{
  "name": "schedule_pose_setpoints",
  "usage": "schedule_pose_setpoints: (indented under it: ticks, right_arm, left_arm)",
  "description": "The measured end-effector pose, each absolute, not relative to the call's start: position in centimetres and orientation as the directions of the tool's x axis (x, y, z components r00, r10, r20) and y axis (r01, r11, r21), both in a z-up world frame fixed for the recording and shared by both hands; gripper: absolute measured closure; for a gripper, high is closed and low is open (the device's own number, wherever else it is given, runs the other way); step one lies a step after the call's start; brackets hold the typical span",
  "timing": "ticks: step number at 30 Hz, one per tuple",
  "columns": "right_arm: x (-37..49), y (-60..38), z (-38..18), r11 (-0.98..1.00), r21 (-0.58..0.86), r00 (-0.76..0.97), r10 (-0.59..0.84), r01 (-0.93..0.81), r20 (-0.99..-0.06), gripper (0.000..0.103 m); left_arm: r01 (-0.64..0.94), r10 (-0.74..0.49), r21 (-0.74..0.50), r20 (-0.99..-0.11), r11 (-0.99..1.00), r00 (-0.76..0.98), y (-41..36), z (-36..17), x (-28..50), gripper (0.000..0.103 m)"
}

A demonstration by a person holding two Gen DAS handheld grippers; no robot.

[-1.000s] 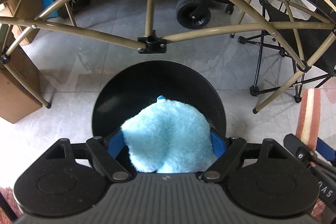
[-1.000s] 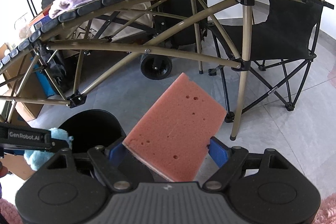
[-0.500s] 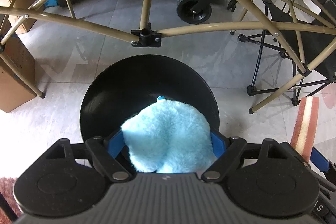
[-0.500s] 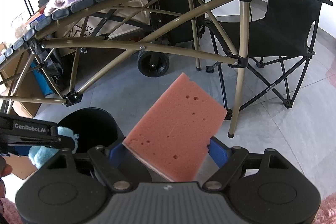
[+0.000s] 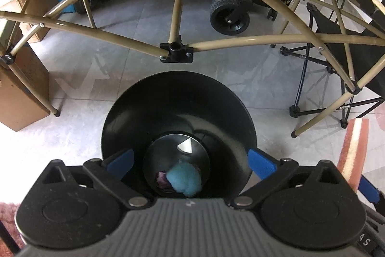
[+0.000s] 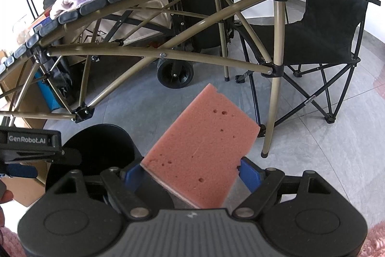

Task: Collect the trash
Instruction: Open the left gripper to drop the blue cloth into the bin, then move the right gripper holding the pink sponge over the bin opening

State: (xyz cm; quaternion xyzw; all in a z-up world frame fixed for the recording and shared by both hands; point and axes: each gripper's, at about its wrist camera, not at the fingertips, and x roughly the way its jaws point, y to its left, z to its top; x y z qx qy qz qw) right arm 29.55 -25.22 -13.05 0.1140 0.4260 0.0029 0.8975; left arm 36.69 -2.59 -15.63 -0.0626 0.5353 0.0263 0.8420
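Now the left hand-held gripper (image 5: 190, 161) hangs straight over the mouth of the black bin (image 5: 144, 112), its jaws having just been opening and standing wide apart with nothing between the blue pads; the fluffy blue ball (image 5: 184, 178) it was carrying lies released at the bottom of the bin, beside a small purplish scrap whose nature I cannot make out. The right hand-held gripper (image 6: 192, 171) is clenched on a pink sponge (image 6: 202, 148), the two blue pads pressing on its lower corners while the slab sticks up and forward, tilted toward the upper right of that view. What the coming move turns on, as I judge it, is where the bin lies from that sponge: in the right wrist view the bin (image 6: 101, 146) sits low and to the left of the gripper, just beyond its left finger, with the left hand-held gripper (image 6: 36, 148) parked over the rim between them. The sponge's long axis points away from the bin, up toward the folding chair (image 6: 332, 23) and the tan legs of the folding table (image 6: 276, 98), so the right hand would need to swing left and tip the slab down to drop it in. The left hand is the nearer of the two to the bin, but it is empty, and would probably have to clear out first.
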Motion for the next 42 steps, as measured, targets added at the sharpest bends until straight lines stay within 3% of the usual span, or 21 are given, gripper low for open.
schedule_pose_setpoints:
  ticks: [42]
  right_arm:
    - [29.9,-21.5,-11.8,0.978,0.210,0.640,0.163,-0.003,-0.751,0.021]
  left_arm:
    - [-0.174,0.027,-0.059,-0.890,0.983,0.454,1.9,-14.4,34.9,0.000]
